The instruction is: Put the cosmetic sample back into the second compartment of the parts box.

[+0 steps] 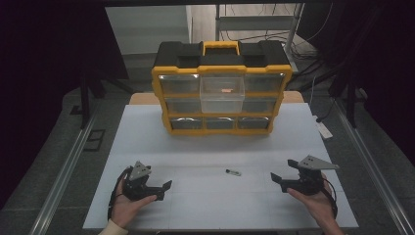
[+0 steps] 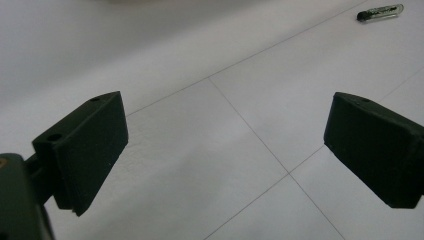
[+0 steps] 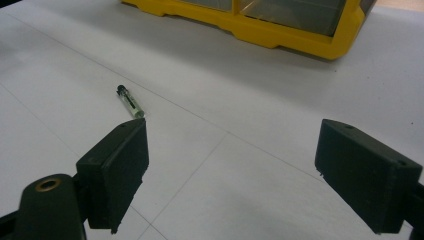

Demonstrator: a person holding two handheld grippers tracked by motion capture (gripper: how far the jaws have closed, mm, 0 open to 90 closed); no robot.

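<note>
One small clear tube (image 1: pixel 233 172) is lying on the white table (image 1: pixel 205 147), between two grippers. The left gripper (image 1: pixel 165 189) and right gripper (image 1: pixel 274 177) are both gaping, holding nothing. One yellow organizer (image 1: pixel 221 88) is standing behind, showing nine drawers, one pulled out.

near table (image 1: pixel 205 196) – open | far: organizer (image 1: pixel 221 93) – blocks

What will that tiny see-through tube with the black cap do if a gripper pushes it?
The small clear tube looks round and slim and lies flat on the smooth white table, so it will probably roll or skid. It seems very light, so a nudge may send it far. If it is glass, which I can't tell, a hard squeeze might crack it.
</note>
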